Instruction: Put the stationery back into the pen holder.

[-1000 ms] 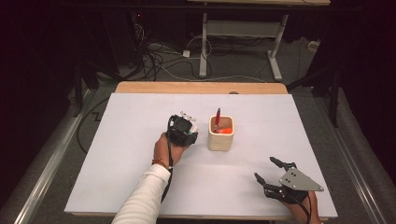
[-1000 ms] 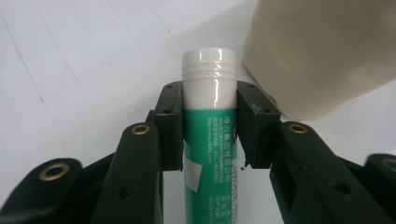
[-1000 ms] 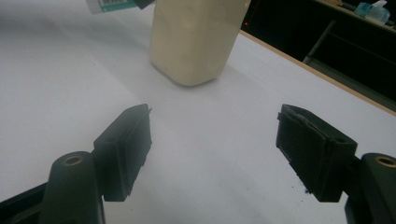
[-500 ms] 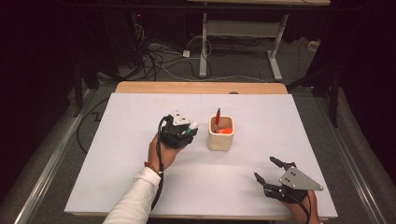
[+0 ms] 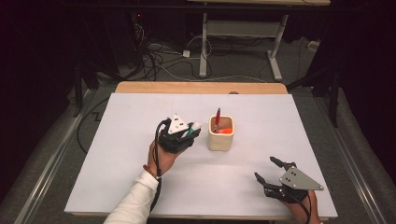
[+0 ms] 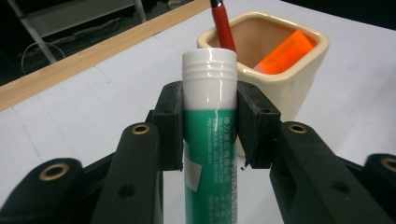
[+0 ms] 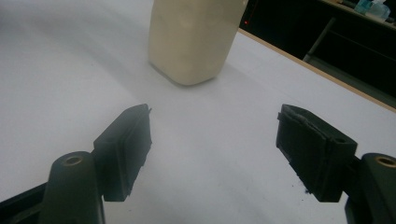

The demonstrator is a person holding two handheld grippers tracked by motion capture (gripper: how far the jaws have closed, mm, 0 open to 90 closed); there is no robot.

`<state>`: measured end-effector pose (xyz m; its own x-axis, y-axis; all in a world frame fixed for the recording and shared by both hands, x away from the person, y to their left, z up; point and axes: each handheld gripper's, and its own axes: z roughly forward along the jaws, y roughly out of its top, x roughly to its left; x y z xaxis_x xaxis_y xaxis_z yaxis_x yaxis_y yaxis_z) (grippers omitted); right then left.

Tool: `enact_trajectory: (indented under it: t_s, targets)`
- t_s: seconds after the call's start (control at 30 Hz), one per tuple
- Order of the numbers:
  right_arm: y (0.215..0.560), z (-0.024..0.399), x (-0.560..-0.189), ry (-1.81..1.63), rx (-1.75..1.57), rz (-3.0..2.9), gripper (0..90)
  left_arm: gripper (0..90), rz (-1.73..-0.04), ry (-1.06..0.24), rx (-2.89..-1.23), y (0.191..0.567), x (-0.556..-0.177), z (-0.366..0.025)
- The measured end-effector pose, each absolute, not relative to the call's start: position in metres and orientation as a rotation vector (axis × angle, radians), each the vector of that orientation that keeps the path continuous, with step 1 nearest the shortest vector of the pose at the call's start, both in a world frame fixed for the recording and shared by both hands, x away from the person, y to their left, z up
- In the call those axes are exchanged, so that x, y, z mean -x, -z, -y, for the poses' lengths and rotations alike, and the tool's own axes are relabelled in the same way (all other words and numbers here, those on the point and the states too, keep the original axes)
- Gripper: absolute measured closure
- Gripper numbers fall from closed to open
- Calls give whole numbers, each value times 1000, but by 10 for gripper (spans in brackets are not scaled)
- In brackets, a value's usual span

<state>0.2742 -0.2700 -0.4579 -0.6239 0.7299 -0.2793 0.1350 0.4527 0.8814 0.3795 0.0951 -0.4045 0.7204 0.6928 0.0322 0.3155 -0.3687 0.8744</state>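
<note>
In the left gripper view, a glue stick with a green label and white ribbed cap is seen pinched between the pads of the left hand-held gripper, the tube running lengthwise out between the jaws, cap end foremost. The grip is taken on the upper body, just below the cap.

Directly beyond the cap, a cream ceramic holder is observed, its square mouth facing up. An orange block-shaped item lies inside against the far wall, and a red pen stands at the nearer rim. The long axis of the glue stick is judged to point roughly at the holder, which lies just ahead and slightly to that view's right.

In the high view, the left hand-held gripper is held above the white counter, just beside the holder on its left. The right hand-held gripper rests near the front right of the counter, well apart from the holder, its jaws spread with nothing between them. The left hand is plainly the nearer.

It is judged that the stick must be tipped cap-up or cap-down over the open mouth, clear of the pen, before release.
</note>
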Motion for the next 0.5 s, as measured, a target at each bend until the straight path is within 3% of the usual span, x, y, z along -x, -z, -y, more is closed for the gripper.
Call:
enact_trajectory:
  t_s: [0.5]
  targets:
    - [458, 268, -274, -1161, -721, -2051, 268, 627, -633, -516, -1865, 395, -369, -99]
